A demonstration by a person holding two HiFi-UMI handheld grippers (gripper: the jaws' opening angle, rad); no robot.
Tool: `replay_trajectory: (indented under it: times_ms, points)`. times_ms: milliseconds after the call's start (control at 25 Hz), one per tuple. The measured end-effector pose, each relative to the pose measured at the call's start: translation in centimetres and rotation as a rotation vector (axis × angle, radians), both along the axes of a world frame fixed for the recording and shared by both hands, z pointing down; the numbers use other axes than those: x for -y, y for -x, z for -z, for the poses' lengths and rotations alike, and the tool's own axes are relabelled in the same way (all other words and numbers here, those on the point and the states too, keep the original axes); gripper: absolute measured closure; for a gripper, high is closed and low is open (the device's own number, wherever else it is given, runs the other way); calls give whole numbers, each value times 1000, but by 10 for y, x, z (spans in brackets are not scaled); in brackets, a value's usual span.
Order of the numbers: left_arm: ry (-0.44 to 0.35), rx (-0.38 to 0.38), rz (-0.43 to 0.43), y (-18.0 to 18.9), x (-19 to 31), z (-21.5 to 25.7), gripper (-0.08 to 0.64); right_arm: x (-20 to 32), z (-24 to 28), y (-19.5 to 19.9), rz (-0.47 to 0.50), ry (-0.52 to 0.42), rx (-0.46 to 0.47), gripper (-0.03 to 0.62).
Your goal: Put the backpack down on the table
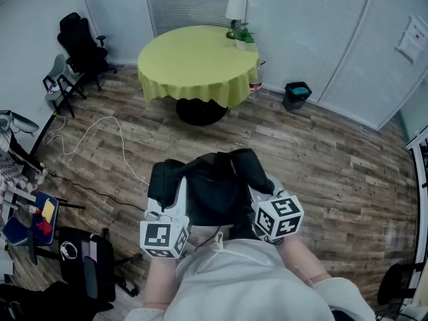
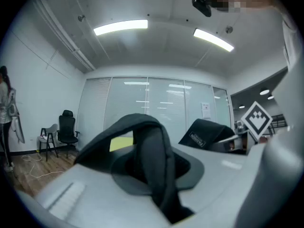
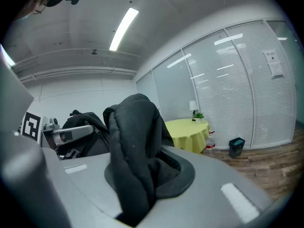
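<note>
I hold a black backpack (image 1: 215, 187) in the air in front of me, above the wooden floor. My left gripper (image 1: 175, 207) is shut on a black shoulder strap (image 2: 153, 161), which loops up out of its jaws. On the other side, my right gripper (image 1: 265, 199) is shut on a second padded strap (image 3: 134, 161). In the left gripper view the backpack's body (image 2: 207, 132) shows to the right. The round table (image 1: 198, 60) with a yellow-green cloth stands ahead, well beyond the bag.
A small lamp (image 1: 234, 12) and a potted plant (image 1: 243, 37) stand on the table's far edge. A bottle (image 1: 255, 83) and a black bin (image 1: 297, 94) sit by the glass wall. Black office chairs (image 1: 83, 45) and a white cable (image 1: 100, 134) are at the left.
</note>
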State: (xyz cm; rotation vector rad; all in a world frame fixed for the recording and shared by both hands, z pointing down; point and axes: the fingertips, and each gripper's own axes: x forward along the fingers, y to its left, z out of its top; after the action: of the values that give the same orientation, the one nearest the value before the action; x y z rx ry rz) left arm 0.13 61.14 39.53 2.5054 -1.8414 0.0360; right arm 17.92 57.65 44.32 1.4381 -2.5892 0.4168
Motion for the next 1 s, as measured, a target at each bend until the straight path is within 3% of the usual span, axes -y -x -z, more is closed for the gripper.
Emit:
replay_trajectory:
  times_ms: [600,1000]
  points:
    - [71,2,-11,0,15,-18,511,8,-22,-4,-17,73,32,566]
    - [125,-25,16,-31,89,-38,511,86,-36,-35,14,120,24,566]
